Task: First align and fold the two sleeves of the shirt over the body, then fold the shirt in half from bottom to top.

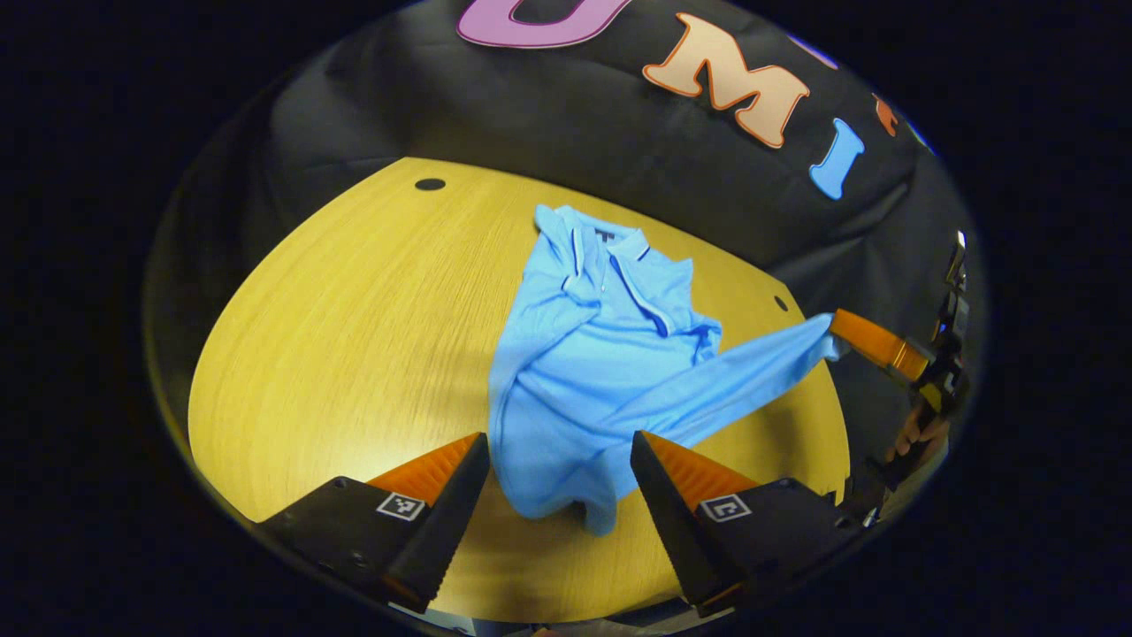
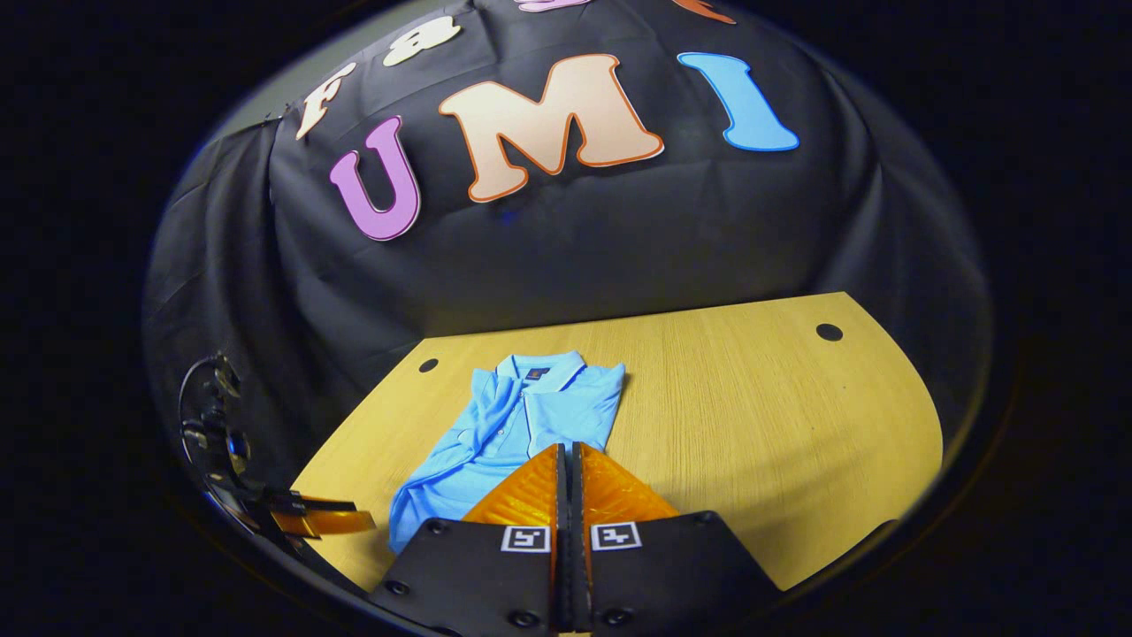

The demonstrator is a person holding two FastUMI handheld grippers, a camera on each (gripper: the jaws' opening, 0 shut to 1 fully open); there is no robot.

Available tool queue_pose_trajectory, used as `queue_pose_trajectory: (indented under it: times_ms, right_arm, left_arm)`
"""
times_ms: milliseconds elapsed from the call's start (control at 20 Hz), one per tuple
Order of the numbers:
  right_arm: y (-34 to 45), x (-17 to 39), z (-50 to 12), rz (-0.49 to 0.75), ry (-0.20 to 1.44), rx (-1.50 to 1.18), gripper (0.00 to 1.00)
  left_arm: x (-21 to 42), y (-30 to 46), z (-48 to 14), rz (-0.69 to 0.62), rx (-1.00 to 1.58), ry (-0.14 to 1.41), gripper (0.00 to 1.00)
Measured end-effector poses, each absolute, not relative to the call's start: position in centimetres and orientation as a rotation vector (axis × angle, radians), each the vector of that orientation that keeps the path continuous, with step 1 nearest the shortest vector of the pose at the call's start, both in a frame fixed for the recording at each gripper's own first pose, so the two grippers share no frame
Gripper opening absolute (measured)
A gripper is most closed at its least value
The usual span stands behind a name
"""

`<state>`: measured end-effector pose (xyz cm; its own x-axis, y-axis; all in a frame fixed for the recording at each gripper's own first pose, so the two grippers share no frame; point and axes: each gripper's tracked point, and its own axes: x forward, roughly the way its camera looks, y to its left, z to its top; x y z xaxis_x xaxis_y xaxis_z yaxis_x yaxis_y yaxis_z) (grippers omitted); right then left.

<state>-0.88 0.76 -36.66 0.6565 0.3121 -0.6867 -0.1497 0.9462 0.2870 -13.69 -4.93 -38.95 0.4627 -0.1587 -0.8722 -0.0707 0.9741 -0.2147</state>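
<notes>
Left gripper view, bottom of frame: the left gripper (image 1: 559,460) with its two fingers (image 1: 442,522) spread wide apart, touching nothing. Between and just beyond them lies the lower part of the light blue shirt (image 1: 584,354), rumpled on the yellow wooden table (image 1: 354,327). The shirt runs from the lower centre of the frame up to its collar (image 1: 610,243) at upper centre, the collar toward the black cloth wall (image 1: 531,124). One sleeve (image 1: 752,363) is drawn out taut toward the right edge of the frame, where the right gripper (image 1: 836,341) is clamped on its end. Whether the sleeve is lifted off the table cannot be told. A hand (image 1: 920,433) shows at the far right, behind that gripper. Two small dark holes (image 1: 430,184) mark the table's far side.

Right gripper view, bottom centre: the right gripper's fingers pressed together, with the cloth they pinch hidden behind them. Beyond them the shirt lies at centre-left of the frame, collar uppermost and toward the wall, its body partly covered by the fingers. The left gripper appears at the lower left edge, off the near-left edge of the table, apart from the shirt. The right half of the table is bare wood.
</notes>
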Motion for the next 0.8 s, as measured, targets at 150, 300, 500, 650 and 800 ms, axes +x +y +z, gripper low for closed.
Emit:
queue_pose_trajectory:
  times_ms: [150, 300, 500, 650, 800]
  right_arm:
    - [1.0, -1.2, -36.7, 0.294, 0.821, 0.21, 0.02]
    - [1.2, -1.5, -36.5, 0.307, 0.824, 0.213, 0.03]
    - [1.2, -1.9, -36.3, 0.316, 0.828, 0.21, 0.02]
    - [1.4, -2.2, -36.0, 0.326, 0.832, 0.209, 0.02]
    - [1.7, -2.3, -36.0, 0.32, 0.832, 0.211, 0.02]
  left_arm:
    - [-15.3, -5.2, -40.9, -0.006, -0.2, 1.12, 0.96]
    - [-16.1, -6.1, -42.4, 0.005, -0.209, 1.158, 0.96]
    - [-16.2, -5.7, -43.7, 0.031, -0.191, 1.187, 0.83]
    - [-15.9, -4.0, -44.2, 0.058, -0.107, 1.209, 0.37]
    - [-14.1, -4.1, -43.4, 0.052, -0.21, 1.176, 0.0]
